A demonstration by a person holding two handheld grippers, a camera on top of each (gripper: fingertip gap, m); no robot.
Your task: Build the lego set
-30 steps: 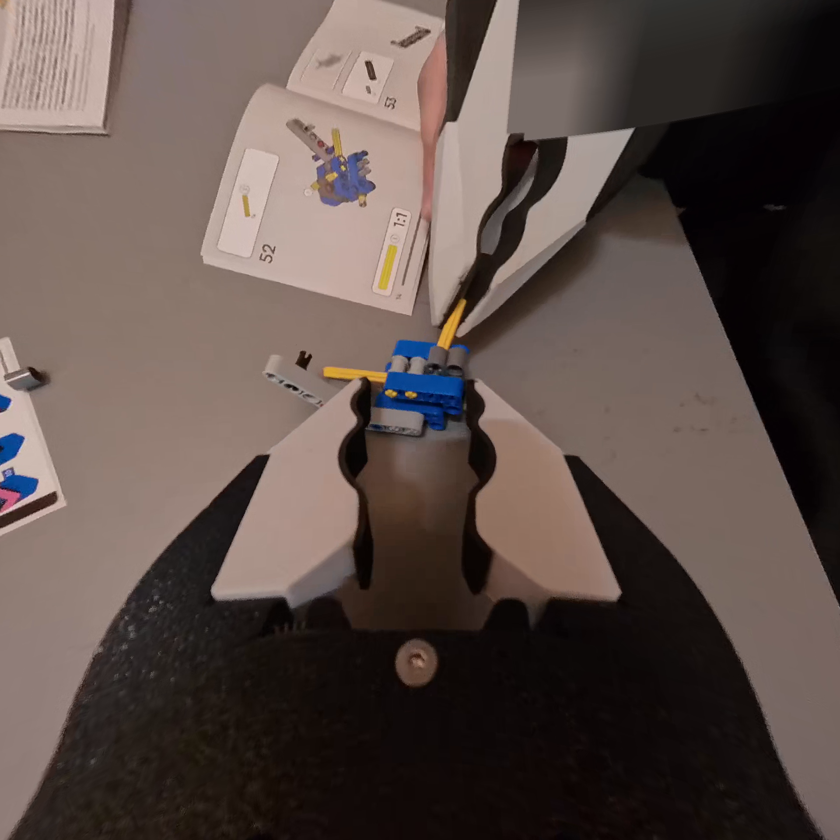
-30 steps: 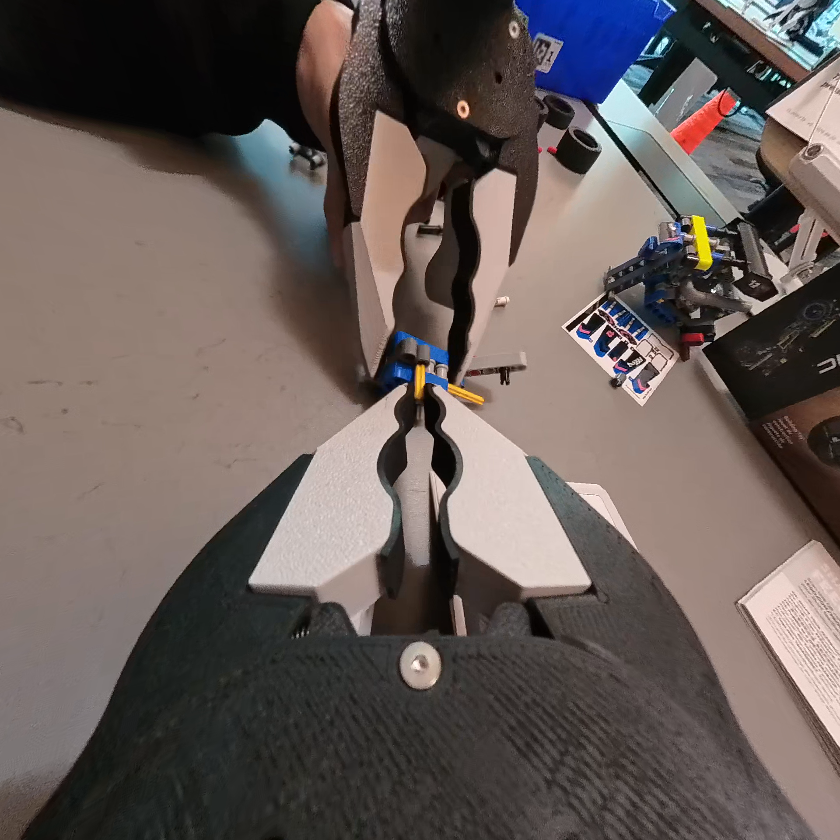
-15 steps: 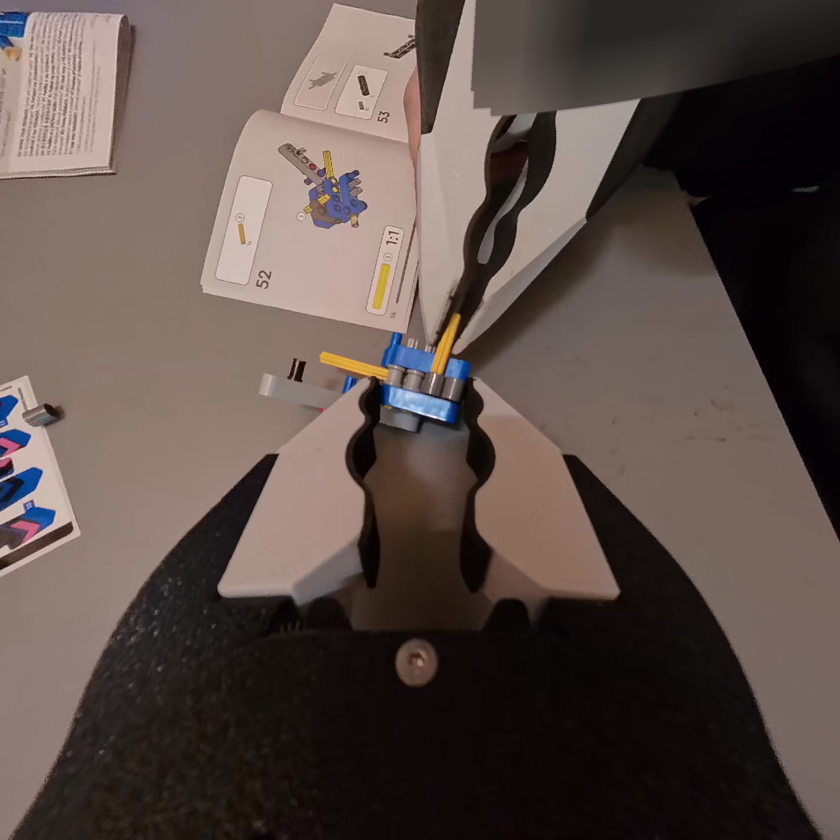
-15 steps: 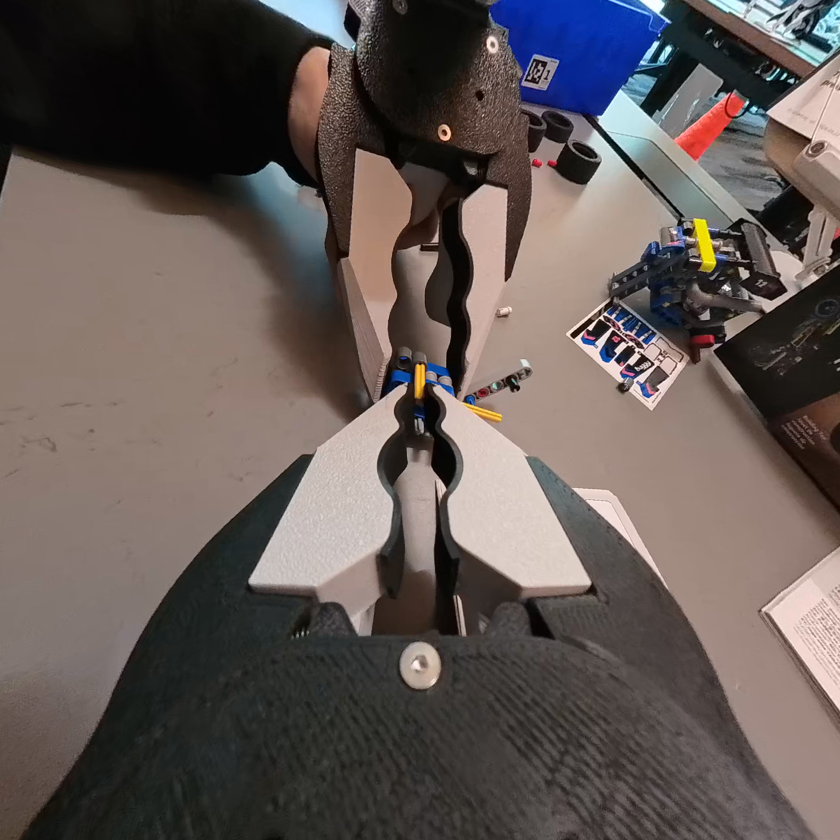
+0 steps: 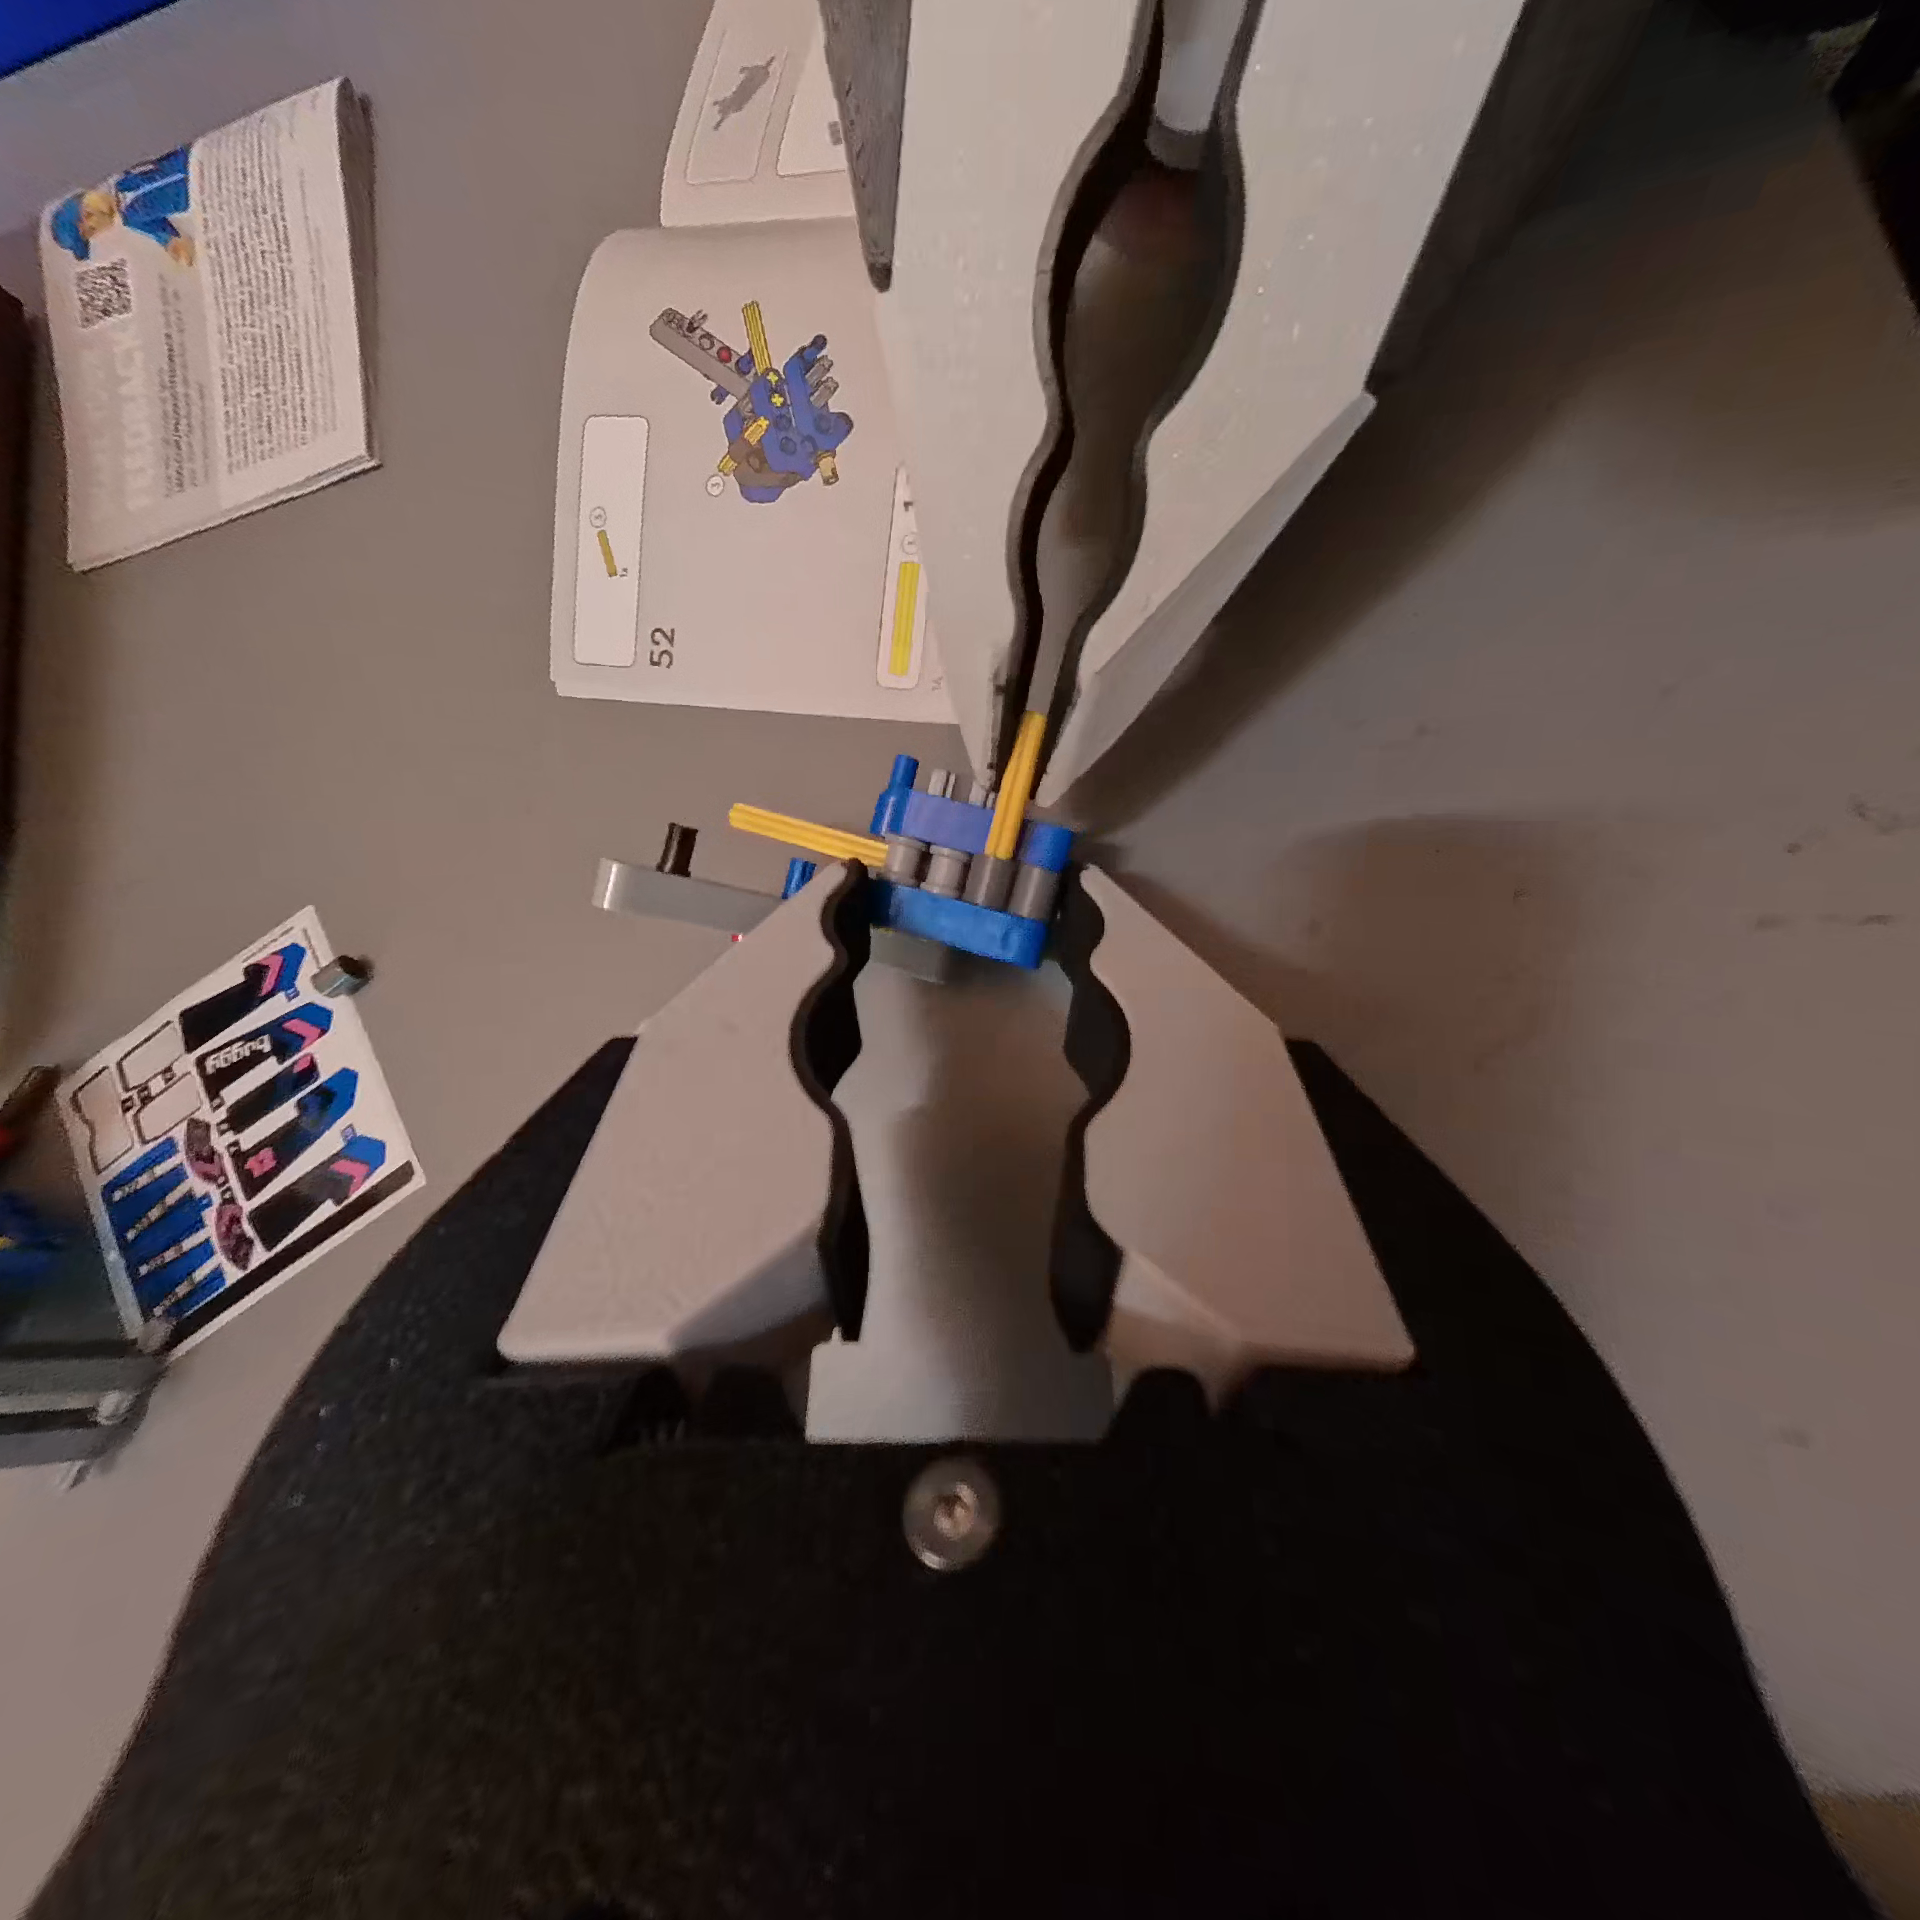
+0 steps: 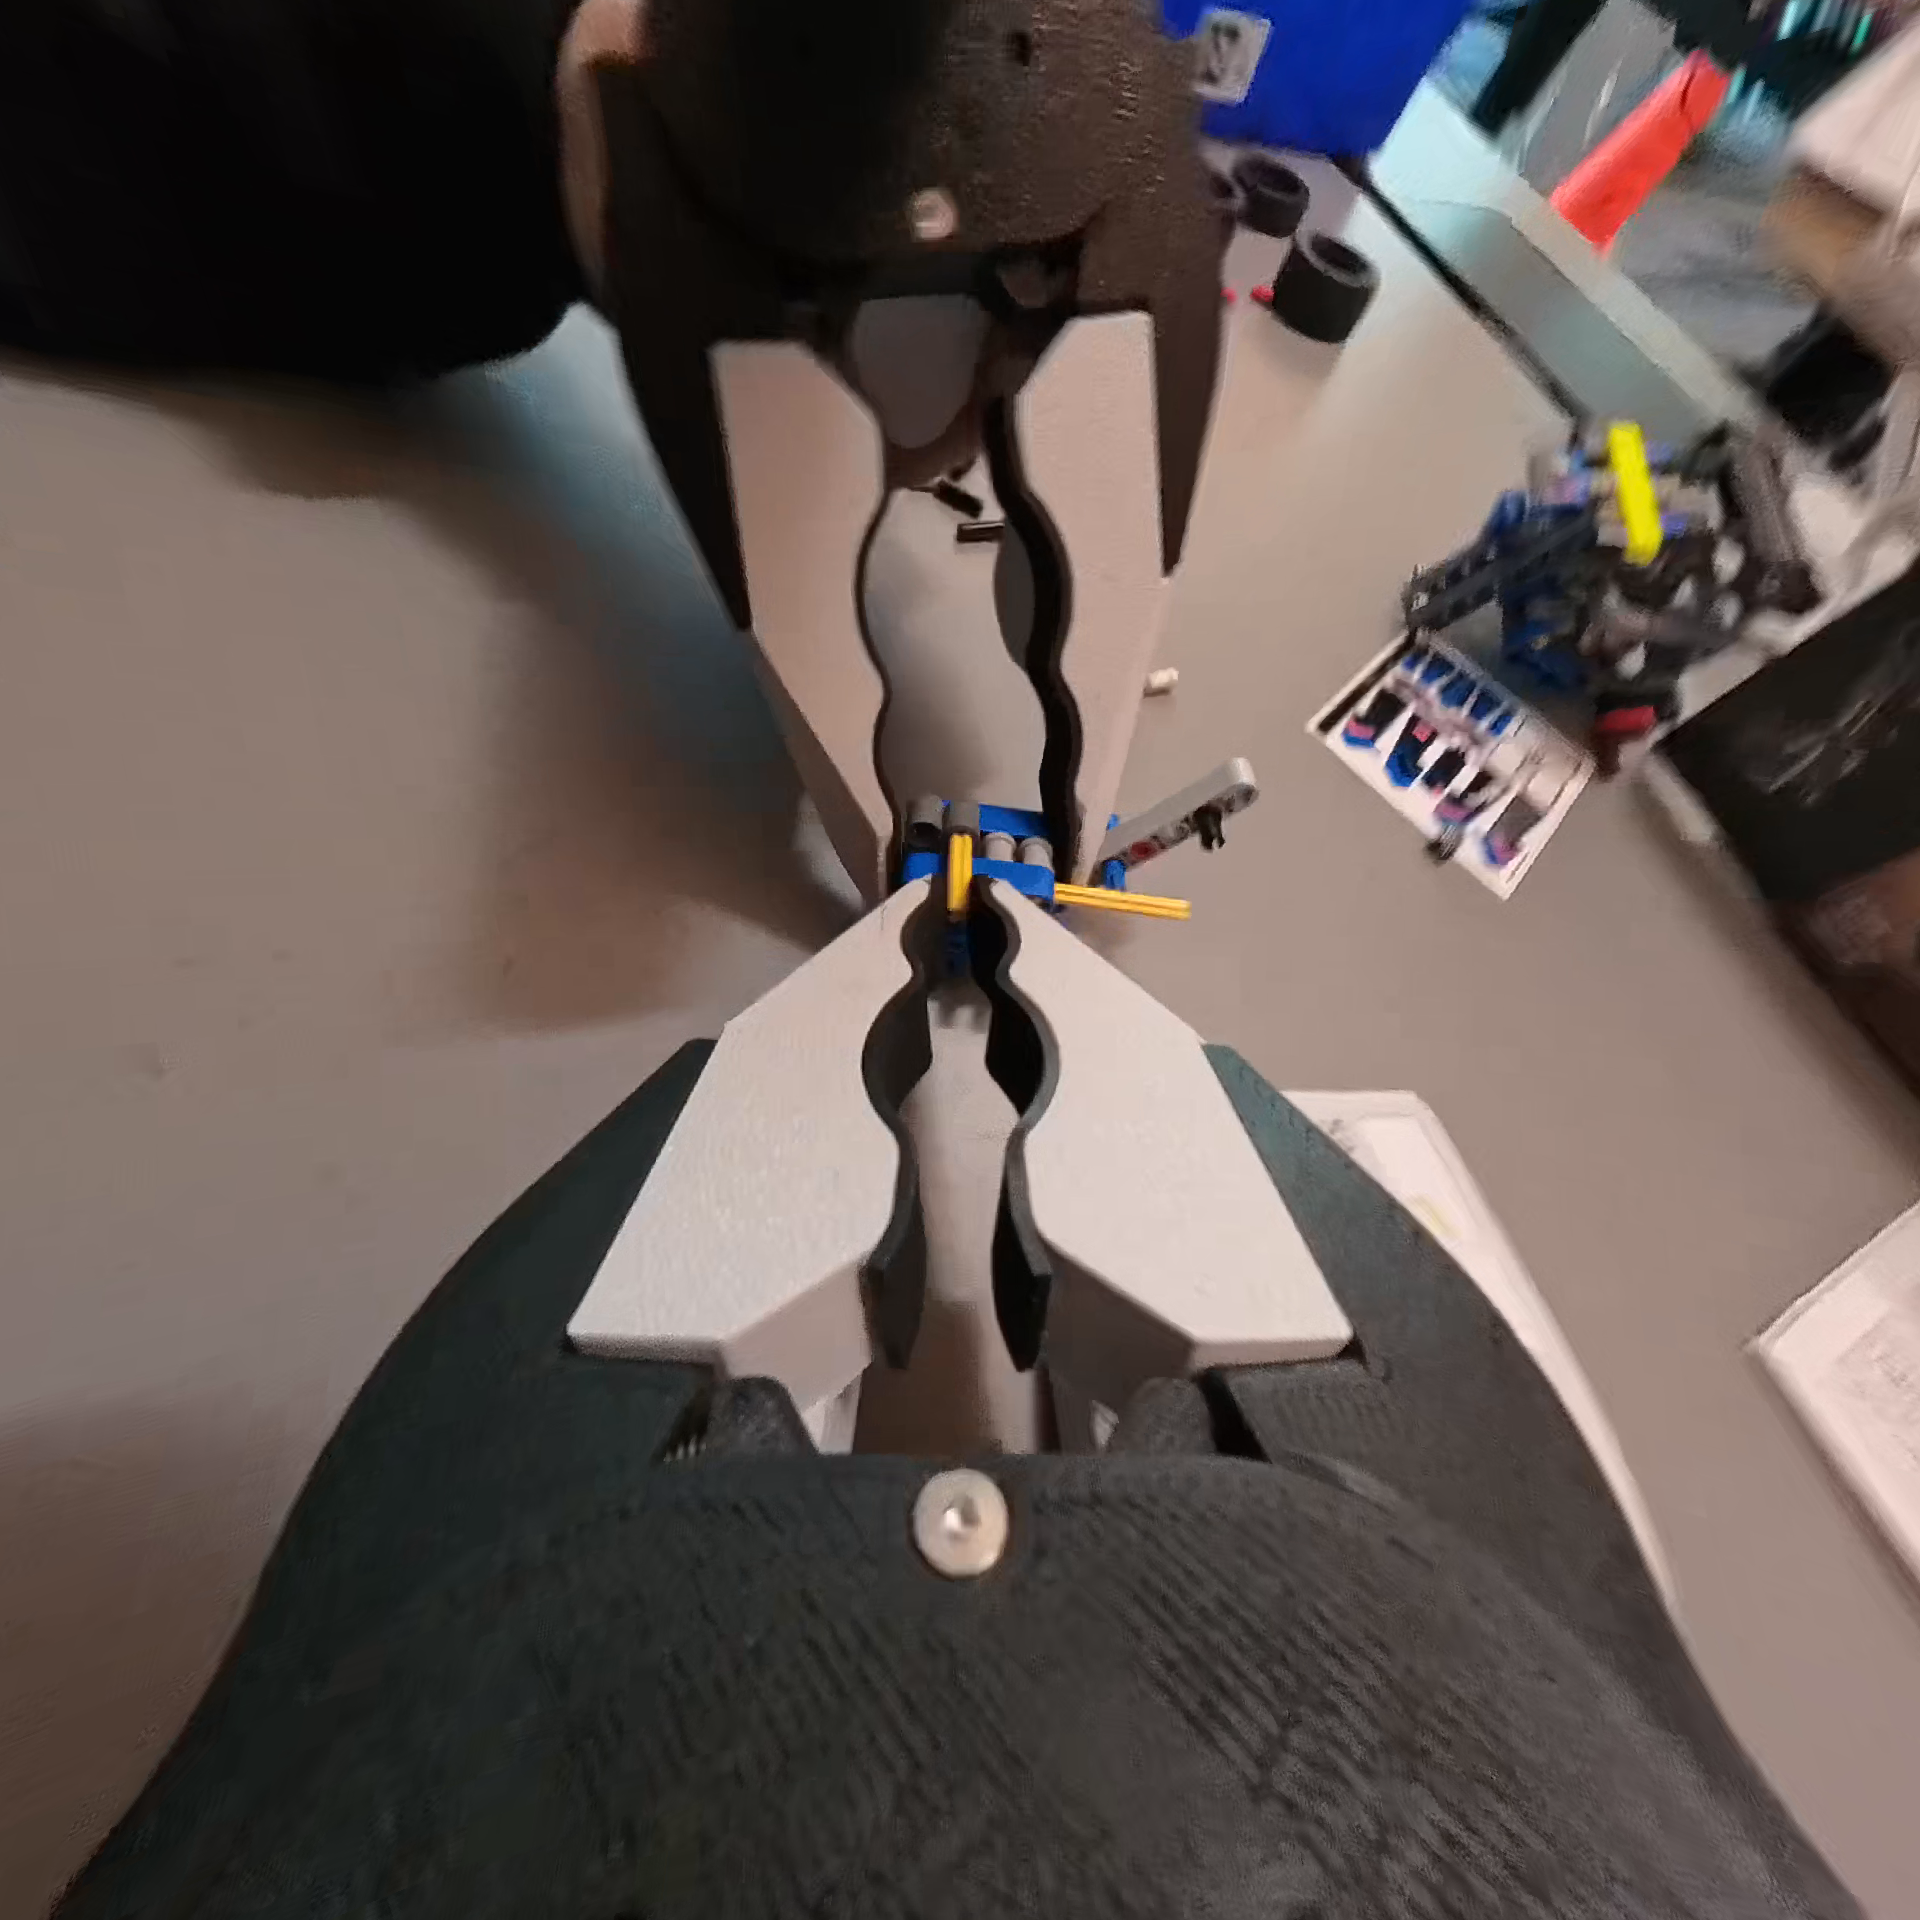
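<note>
A small blue Lego assembly (image 5: 961,883) with grey pins sits between my left gripper's (image 5: 966,894) fingertips, which are shut on its sides. A grey beam (image 5: 675,894) and a yellow axle (image 5: 800,831) stick out to its left. My right gripper (image 5: 1023,717) comes in from above, shut on a second yellow axle (image 5: 1013,795) whose lower end sits among the grey pins. In the right wrist view, that axle (image 6: 959,873) stands at my right gripper's (image 6: 958,899) tips, against the assembly (image 6: 997,847). The left gripper (image 6: 982,821) faces it from above.
An open instruction booklet (image 5: 727,468), a leaflet (image 5: 208,322), a sticker sheet (image 5: 239,1132) and a small grey piece (image 5: 343,974) lie on the grey table. A part-built model (image 6: 1621,582), black tyres (image 6: 1320,281) and a black box (image 6: 1818,748) are at the right. The grippers are tip to tip, or close to it.
The left gripper has tilted the assembly so that its grey pins face the camera. The right gripper has stayed on the yellow axle, and both grippers have come closer together.
</note>
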